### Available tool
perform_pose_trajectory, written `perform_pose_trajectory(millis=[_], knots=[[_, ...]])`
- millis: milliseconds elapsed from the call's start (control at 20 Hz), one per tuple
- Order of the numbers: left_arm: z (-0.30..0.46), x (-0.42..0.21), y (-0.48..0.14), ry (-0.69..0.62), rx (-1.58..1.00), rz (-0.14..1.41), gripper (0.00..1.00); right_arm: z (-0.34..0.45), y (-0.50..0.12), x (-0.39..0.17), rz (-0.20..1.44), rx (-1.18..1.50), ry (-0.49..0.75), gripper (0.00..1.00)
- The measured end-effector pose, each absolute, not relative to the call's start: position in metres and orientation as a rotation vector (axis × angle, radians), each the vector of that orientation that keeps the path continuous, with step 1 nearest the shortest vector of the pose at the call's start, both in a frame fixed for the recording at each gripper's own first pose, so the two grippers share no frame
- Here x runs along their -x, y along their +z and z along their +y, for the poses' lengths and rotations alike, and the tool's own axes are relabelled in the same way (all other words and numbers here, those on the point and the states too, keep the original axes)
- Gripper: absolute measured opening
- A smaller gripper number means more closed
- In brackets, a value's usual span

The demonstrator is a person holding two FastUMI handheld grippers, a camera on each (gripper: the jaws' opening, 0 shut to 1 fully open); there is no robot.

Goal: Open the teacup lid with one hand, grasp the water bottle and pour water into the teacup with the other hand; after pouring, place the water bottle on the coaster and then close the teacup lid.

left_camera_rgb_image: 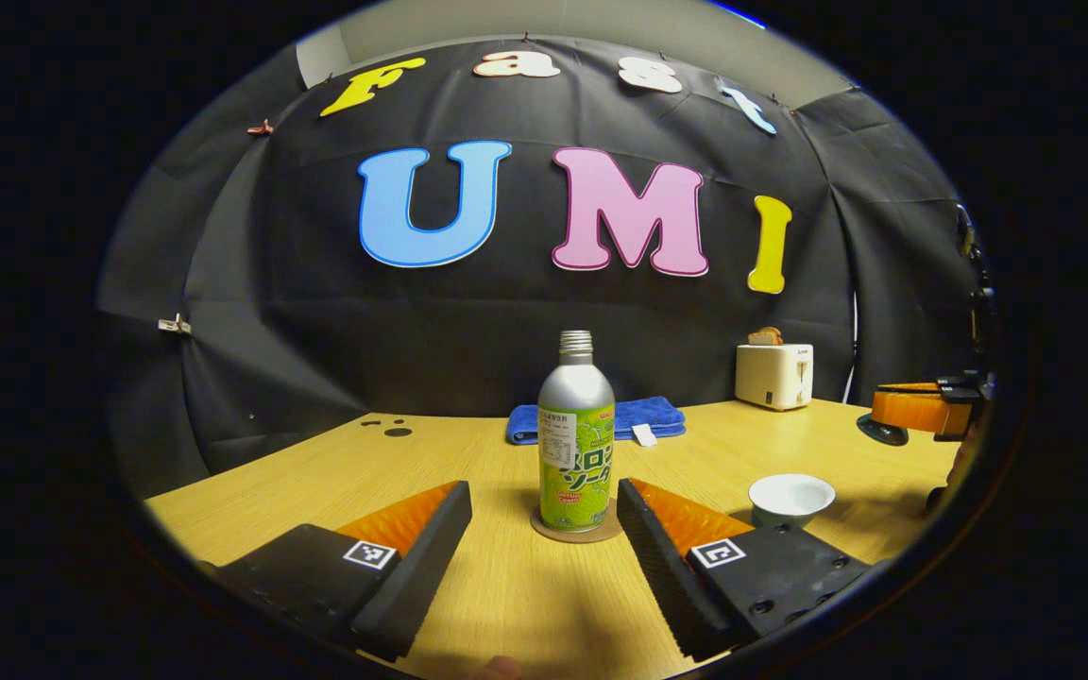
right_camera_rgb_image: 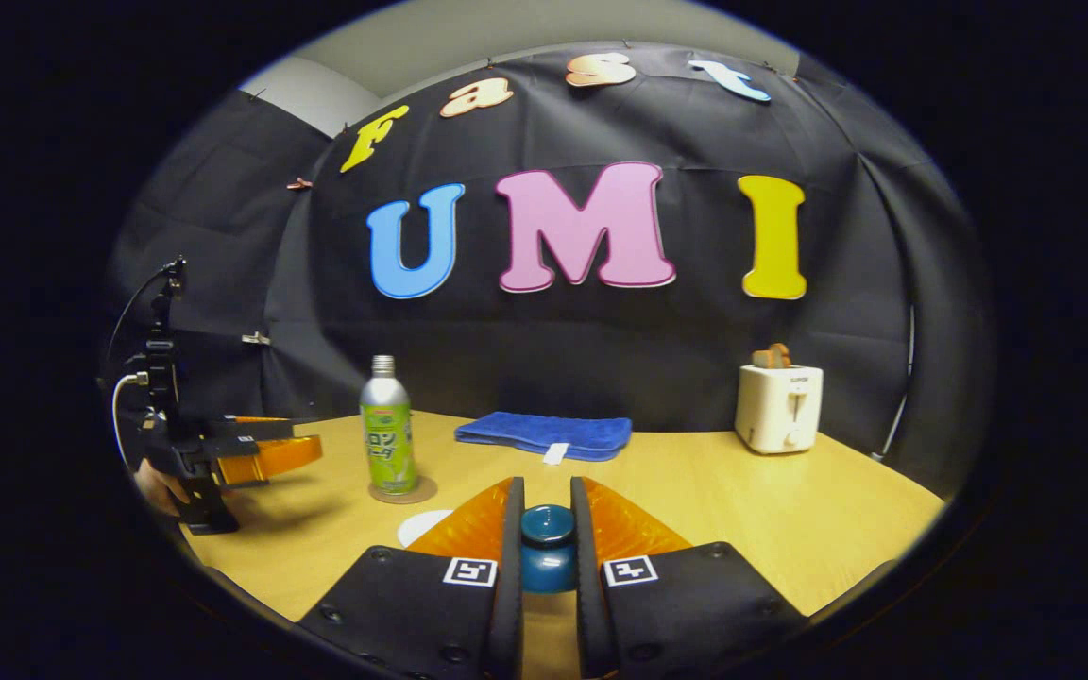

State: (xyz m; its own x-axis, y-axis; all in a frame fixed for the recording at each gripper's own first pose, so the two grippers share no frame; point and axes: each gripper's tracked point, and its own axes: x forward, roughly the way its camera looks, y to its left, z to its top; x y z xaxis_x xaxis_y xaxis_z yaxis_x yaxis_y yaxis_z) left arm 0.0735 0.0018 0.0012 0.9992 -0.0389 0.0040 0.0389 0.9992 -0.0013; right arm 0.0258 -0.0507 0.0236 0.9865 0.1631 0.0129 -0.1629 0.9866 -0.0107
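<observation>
In the left gripper view a silver bottle with a green label [left_camera_rgb_image: 576, 444] stands upright on a round brown coaster [left_camera_rgb_image: 544, 532]. My left gripper [left_camera_rgb_image: 544, 493] is open, one finger on each side of the bottle and touching neither side. To the right sits the white teacup [left_camera_rgb_image: 791, 499], uncovered. My right gripper [right_camera_rgb_image: 546, 491] is shut on the dark blue teacup lid [right_camera_rgb_image: 547, 546], held above the table. The teacup's rim [right_camera_rgb_image: 423, 525] peeks out to the left of its fingers. Farther left are the bottle [right_camera_rgb_image: 386, 439] and my left gripper [right_camera_rgb_image: 284, 453].
A folded blue towel [left_camera_rgb_image: 601, 418] lies at the back of the wooden table [left_camera_rgb_image: 506, 604]. A white toaster [left_camera_rgb_image: 774, 375] with toast stands at the back right. My right gripper [left_camera_rgb_image: 917, 408] with the lid [left_camera_rgb_image: 881, 432] hovers at the right edge. A hand [right_camera_rgb_image: 161, 486] holds the left gripper.
</observation>
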Motion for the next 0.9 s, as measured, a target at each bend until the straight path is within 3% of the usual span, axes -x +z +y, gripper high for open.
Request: perform_pose_trajectory(millis=[400, 850, 900], knots=[[0.004, -0.074, 0.002, -0.031, 0.001, -0.005, 0.98, 0.021, -0.018, -0.064, 0.132, 0.038, 0.297, 0.27], [0.010, -0.074, 0.001, -0.002, 0.001, -0.003, 0.98, 0.010, -0.026, -0.076, 0.174, 0.009, 0.241, 0.29], [0.010, -0.074, 0.001, -0.002, 0.001, -0.004, 0.98, 0.011, -0.029, -0.078, 0.179, 0.013, 0.248, 0.25]])
